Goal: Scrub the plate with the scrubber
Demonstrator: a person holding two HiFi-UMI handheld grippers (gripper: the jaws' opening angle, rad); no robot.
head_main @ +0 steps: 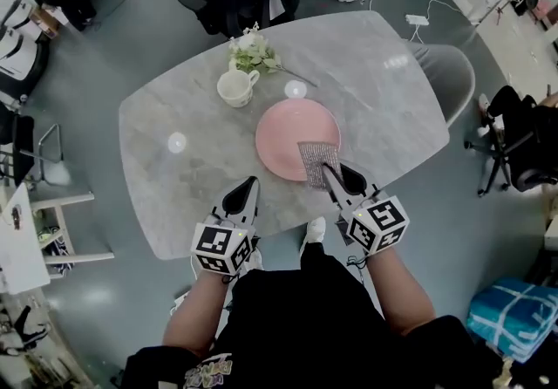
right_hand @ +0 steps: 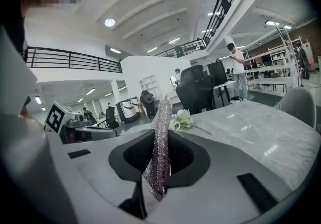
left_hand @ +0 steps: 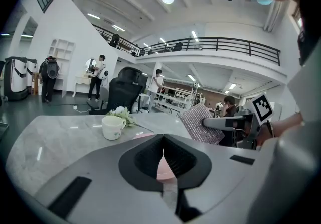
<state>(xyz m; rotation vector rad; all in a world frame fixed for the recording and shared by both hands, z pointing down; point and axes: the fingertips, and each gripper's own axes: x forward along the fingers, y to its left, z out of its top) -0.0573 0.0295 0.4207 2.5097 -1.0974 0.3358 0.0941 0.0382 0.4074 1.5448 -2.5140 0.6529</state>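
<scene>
In the head view the right gripper (head_main: 334, 176), lower right of centre, is clamped on the scrubber (head_main: 317, 160). The mesh sheet overlaps the lower-right rim of the pink plate (head_main: 292, 130), which sits mid-frame on the marble table (head_main: 392, 99). The plate therefore lies just up and left of that claw. The left gripper (head_main: 247, 191) points at the plate's lower-left edge, near it.

In the left gripper view the jaws meet with nothing between them, and a pink strip of plate (left_hand: 162, 166) shows beyond.

In the right gripper view the scrubber (right_hand: 160, 152) stands edge-on in the closed jaws, its long axis running upward. It likely needs tipping flat.
</scene>
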